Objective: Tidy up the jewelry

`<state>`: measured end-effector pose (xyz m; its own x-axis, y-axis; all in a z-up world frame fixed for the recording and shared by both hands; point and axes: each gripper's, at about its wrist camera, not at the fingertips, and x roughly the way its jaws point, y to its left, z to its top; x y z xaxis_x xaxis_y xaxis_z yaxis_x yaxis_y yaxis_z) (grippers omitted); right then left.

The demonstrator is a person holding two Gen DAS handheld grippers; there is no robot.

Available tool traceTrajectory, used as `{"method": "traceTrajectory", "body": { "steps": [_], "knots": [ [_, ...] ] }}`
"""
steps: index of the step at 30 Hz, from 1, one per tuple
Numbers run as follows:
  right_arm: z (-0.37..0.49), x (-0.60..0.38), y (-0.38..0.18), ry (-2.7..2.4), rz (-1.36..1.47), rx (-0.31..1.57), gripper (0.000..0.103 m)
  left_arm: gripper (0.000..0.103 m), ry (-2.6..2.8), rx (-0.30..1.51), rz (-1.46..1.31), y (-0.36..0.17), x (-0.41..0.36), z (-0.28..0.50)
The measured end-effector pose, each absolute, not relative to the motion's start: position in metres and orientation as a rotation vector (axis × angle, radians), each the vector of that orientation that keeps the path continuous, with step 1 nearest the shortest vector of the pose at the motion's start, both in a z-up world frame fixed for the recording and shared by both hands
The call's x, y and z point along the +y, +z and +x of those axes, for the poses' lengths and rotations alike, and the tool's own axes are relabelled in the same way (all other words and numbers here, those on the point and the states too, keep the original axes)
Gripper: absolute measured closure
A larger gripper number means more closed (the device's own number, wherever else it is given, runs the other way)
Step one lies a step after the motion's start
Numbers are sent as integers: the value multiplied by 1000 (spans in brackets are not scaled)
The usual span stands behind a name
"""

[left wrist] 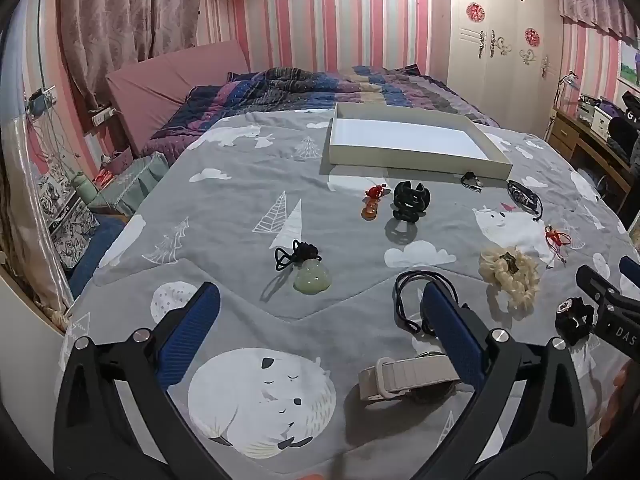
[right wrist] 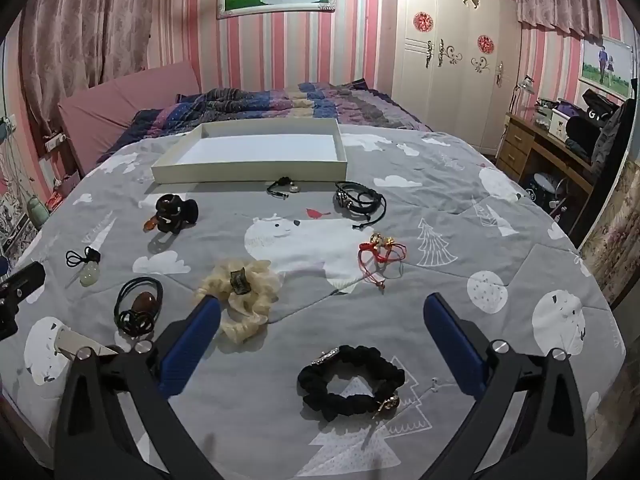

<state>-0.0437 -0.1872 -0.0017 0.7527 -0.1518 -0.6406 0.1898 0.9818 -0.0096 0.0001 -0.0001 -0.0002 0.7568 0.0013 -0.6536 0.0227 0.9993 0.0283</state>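
Right wrist view shows the black fabric scrunchie with a metal charm lying on the grey cartoon-print quilt, between the spread blue-padded fingers of the right gripper, which holds nothing. At 10 o'clock from it sits the cream ruffled scrunchie; at 12 o'clock, the red cord bracelet with gold beads. Farther toward 12 o'clock lie the black braided cord bracelets and the shallow white cardboard tray.

In the left wrist view, the left gripper is also wide apart and empty, with the pale green jade pendant on a black cord just ahead at 12 o'clock. The beige watch strap lies by its right finger. The black claw hair clip stands beyond.
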Motion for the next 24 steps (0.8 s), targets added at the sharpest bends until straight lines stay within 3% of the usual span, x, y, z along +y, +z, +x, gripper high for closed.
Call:
{"method": "traceTrajectory", "body": {
  "steps": [24],
  "knots": [
    [-37,-196,-2,-209,57,711,2,3,-33,716,77,1,-8,6]
  ]
}}
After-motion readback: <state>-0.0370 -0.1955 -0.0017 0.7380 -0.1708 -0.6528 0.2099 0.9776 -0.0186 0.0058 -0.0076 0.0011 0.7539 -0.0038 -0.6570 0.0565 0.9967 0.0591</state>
